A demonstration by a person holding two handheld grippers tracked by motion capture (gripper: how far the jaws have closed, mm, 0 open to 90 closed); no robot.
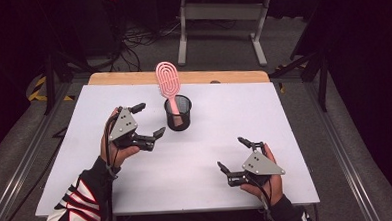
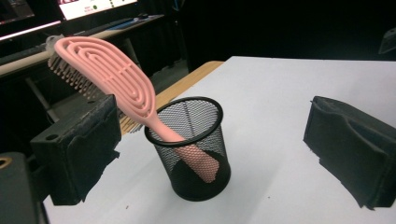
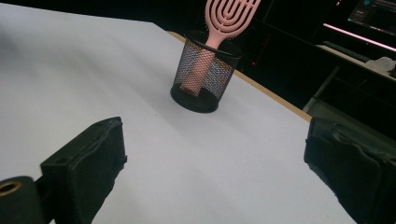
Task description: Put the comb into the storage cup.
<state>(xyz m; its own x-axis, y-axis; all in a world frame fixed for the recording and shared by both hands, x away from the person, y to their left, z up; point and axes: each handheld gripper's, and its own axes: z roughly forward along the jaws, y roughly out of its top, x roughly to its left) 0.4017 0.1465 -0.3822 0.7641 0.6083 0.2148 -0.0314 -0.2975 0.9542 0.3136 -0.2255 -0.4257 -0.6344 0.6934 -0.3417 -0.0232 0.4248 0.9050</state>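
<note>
Both hand-held grippers (image 1: 148, 120) (image 1: 232, 153) gape near brush-holding cup (image 1: 178, 114).

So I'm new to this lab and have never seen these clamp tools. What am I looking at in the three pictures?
There is no robot here. A person holds a two-jaw hand tool in each hand: the left gripper and the right gripper. The high view looks down on a white table from above the person. The other two pictures come from a camera riding on each gripper; the black blocks at the bottom of those are that gripper's own jaws. On the table stands a black mesh cup with a pink hairbrush in it, handle down, leaning on the rim. Both grippers are open and hold nothing.
</note>
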